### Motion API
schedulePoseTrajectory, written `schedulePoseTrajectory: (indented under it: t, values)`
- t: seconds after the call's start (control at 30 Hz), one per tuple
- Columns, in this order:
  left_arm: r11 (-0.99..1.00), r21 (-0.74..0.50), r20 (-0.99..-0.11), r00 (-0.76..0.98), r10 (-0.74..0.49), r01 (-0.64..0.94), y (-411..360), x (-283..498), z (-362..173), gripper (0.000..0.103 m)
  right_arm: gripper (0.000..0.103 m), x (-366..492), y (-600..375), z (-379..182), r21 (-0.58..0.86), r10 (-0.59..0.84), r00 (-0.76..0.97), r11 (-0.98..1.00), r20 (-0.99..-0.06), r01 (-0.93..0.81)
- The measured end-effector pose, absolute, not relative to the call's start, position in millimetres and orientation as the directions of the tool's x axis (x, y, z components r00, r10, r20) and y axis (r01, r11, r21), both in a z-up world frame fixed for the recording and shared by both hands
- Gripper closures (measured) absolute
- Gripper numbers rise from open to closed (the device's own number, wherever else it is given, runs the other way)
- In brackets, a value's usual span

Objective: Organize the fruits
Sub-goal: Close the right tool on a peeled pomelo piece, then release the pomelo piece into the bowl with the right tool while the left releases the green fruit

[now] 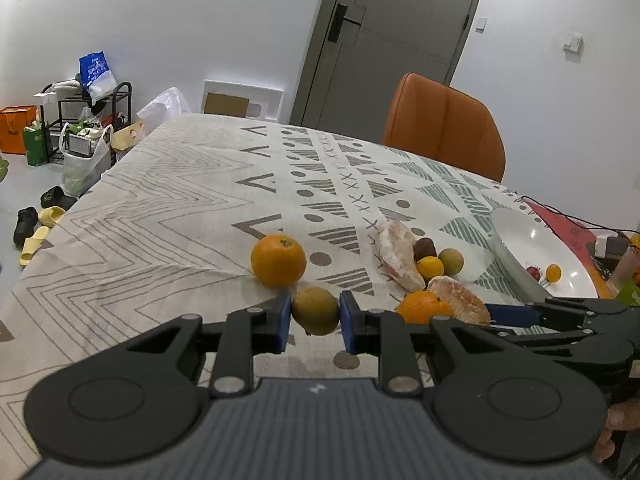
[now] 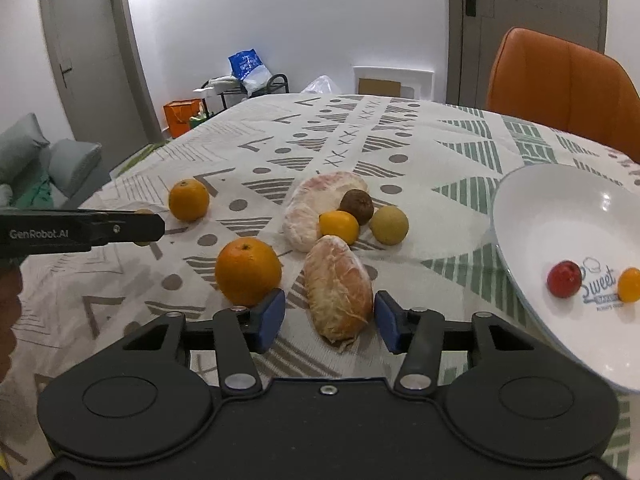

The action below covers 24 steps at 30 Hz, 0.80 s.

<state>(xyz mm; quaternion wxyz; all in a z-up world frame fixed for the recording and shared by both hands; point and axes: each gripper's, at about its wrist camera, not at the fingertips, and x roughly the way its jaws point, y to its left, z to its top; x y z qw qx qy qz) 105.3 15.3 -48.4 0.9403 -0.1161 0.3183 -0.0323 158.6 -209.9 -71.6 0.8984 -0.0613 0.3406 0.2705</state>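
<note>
The left gripper (image 1: 315, 317) has its jaws pressed on a small greenish-brown fruit (image 1: 315, 310), one jaw on each side, and a big orange (image 1: 278, 259) sits just past the left jaw. The right gripper (image 2: 330, 319) has its jaws wide apart around a peeled pomelo piece (image 2: 338, 285) on the surface (image 2: 400, 140), not touching it. Off to the right of those jaws is a white plate (image 2: 532, 216) holding a red fruit (image 2: 564, 279) and a tiny yellow one (image 2: 629, 284).

Loose oranges (image 2: 248, 271), pomelo segments (image 2: 338, 286) on cloth; two tomatoes (image 2: 564, 279) in plate (image 2: 532, 216).
</note>
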Motion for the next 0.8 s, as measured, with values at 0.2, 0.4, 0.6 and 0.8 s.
schedulePoseTrajectory:
  t: [0.2, 0.4, 0.6, 0.8]
  values:
    - [0.966, -0.258, -0.599, 0.785, -0.158, -0.003, 14.4, 111.9, -50.9, 0.079, 0.069, 156.7, -197.5, -74.5, -0.034, 0.388, 0.673, 0.852, -0.629, -0.523]
    - [0.971, -0.236, -0.595, 0.785, -0.169, 0.031, 2.9, 117.6, -45.9, 0.079, 0.070, 145.5, -218.0, -59.1, 0.012, 0.407, 0.705, 0.870, -0.581, -0.493]
    - [0.967, -0.242, -0.564, 0.801, -0.203, 0.074, -13.6, 121.7, -35.6, 0.079, 0.070, 134.5, -242.6, -36.0, -0.013, 0.376, 0.757, 0.892, -0.534, -0.452]
    - [0.967, -0.232, -0.544, 0.810, -0.221, 0.108, -27.4, 123.2, -26.5, 0.079, 0.070, 127.2, -262.4, -31.5, 0.001, 0.357, 0.777, 0.909, -0.519, -0.416]
